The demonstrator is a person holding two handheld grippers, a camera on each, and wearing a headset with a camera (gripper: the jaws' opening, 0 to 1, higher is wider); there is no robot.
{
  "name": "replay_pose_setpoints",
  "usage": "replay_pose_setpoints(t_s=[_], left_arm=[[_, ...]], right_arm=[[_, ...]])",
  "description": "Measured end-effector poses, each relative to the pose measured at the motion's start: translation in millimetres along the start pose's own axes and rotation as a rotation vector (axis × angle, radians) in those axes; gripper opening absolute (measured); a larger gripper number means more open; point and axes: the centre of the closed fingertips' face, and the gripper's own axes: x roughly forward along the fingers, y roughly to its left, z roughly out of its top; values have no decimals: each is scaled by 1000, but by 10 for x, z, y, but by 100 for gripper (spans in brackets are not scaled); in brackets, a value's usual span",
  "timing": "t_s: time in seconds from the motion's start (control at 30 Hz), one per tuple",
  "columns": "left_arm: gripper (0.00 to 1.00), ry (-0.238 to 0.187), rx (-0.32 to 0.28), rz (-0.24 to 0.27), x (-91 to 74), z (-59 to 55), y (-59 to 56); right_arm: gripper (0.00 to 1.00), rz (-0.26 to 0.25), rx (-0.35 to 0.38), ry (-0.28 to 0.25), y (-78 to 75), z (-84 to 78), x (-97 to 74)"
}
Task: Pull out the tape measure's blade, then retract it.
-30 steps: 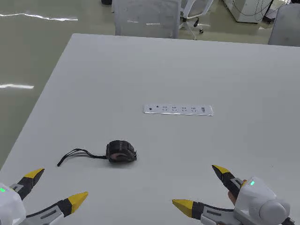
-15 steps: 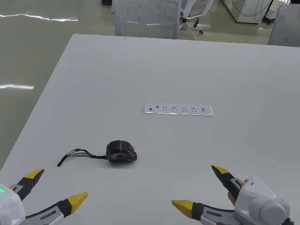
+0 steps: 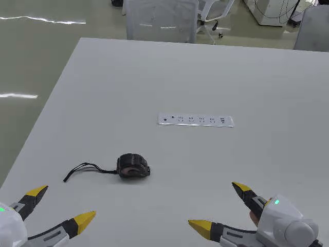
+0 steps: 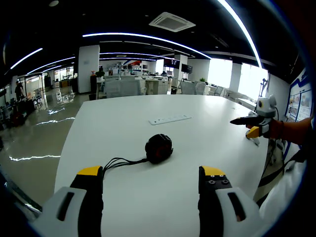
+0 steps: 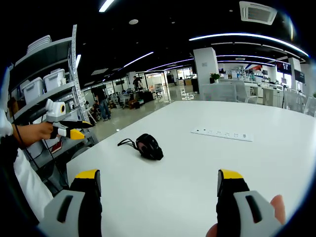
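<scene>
A black tape measure (image 3: 133, 166) lies on the white table (image 3: 205, 77), its black wrist strap (image 3: 83, 170) trailing to the left; no blade is out. The same tape measure (image 4: 159, 147) sits ahead of the left jaws, and the tape measure (image 5: 149, 146) is left of centre in the right gripper view. My left gripper (image 3: 62, 207) hovers open at the lower left, near the table's front edge. At the lower right my right gripper (image 3: 221, 207) is open too. Both are well short of the tape measure and hold nothing.
A white power strip (image 3: 195, 120) lies flat beyond the tape measure, toward the table's middle. Office chairs (image 3: 169, 18) stand past the far edge. The table's left edge (image 3: 46, 110) drops to a glossy floor.
</scene>
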Motion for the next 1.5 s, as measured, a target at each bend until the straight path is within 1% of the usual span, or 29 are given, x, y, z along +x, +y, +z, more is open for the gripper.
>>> replay_pose_setpoints(t_s=[0.27, 0.87, 1.1, 1.2, 1.33, 1.4, 1.5], left_arm=[[78, -3, 2, 5, -33, -1, -2], [78, -6, 6, 4, -124, -16, -99], [78, -7, 10, -1, -127, -3, -150], [77, -14, 18, 0, -125, 14, -177], [83, 8, 4, -8, -106, -8, -211], [85, 9, 8, -14, -104, -8, -232], [85, 4, 15, -11, -99, -4, -212]], right_arm=[[100, 3, -1, -2, 17, -10, -28], [100, 5, -5, -3, 69, -36, -135], [100, 5, -7, -5, 68, -43, -170], [98, 10, -7, -5, 73, -52, -187], [95, 13, -7, -1, 78, -64, -202], [94, 15, -8, 0, 80, -66, -208], [94, 12, -7, 1, 64, -69, -226]])
